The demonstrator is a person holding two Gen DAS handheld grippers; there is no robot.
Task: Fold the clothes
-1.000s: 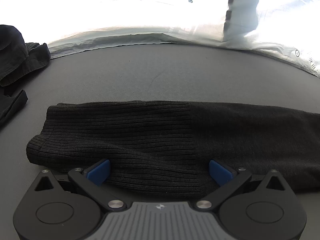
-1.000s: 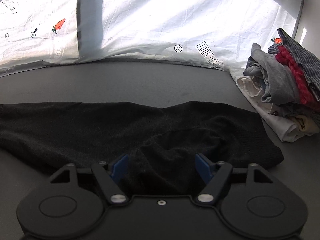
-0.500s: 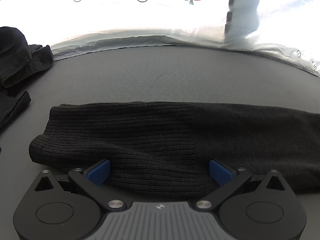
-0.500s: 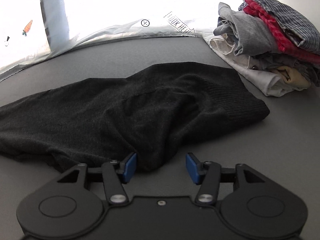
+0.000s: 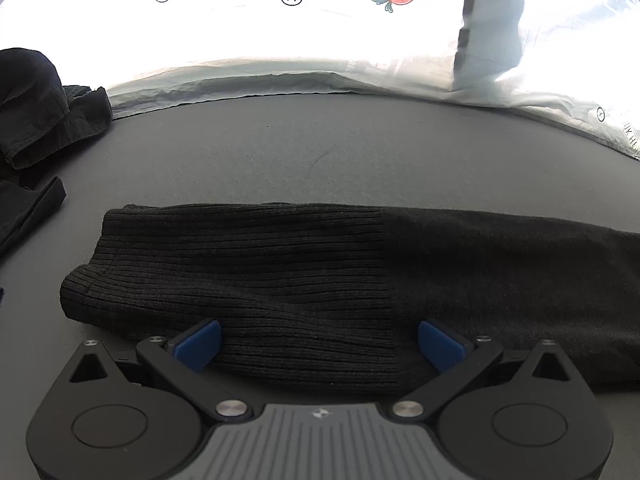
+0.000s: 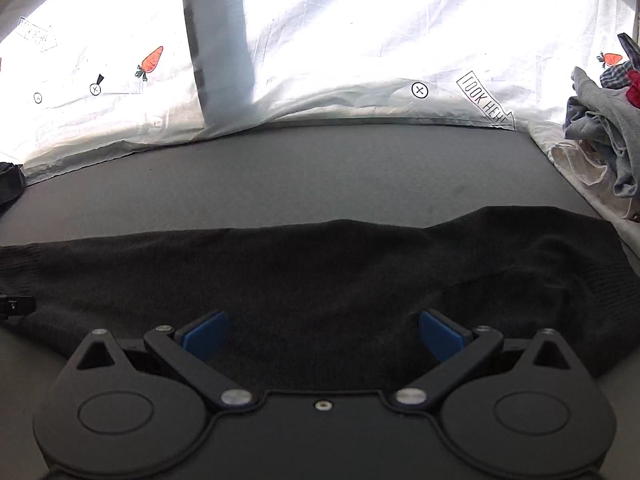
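A black knit garment (image 5: 304, 264) lies folded into a long strip across the grey table (image 5: 320, 152), its ribbed hem to the left. My left gripper (image 5: 319, 340) stands open at the strip's near edge, with ribbed fabric lying flat between its blue pads (image 5: 198, 342). In the right wrist view the same garment (image 6: 320, 272) spans the frame, its right end rumpled. My right gripper (image 6: 322, 334) is over the near edge with its jaws opening wide. Fabric lies between them, and the pads (image 6: 440, 336) do not press on it.
A heap of dark clothes (image 5: 44, 112) and a dark strip of cloth (image 5: 28, 208) lie at the table's left. A stack of mixed clothes (image 6: 604, 140) sits at the far right. A white printed sheet (image 5: 320, 48) hangs behind the table.
The right gripper's jaws have spread from half width to wide apart, and it has swung from the garment's right end back over the middle. The left gripper has kept still.
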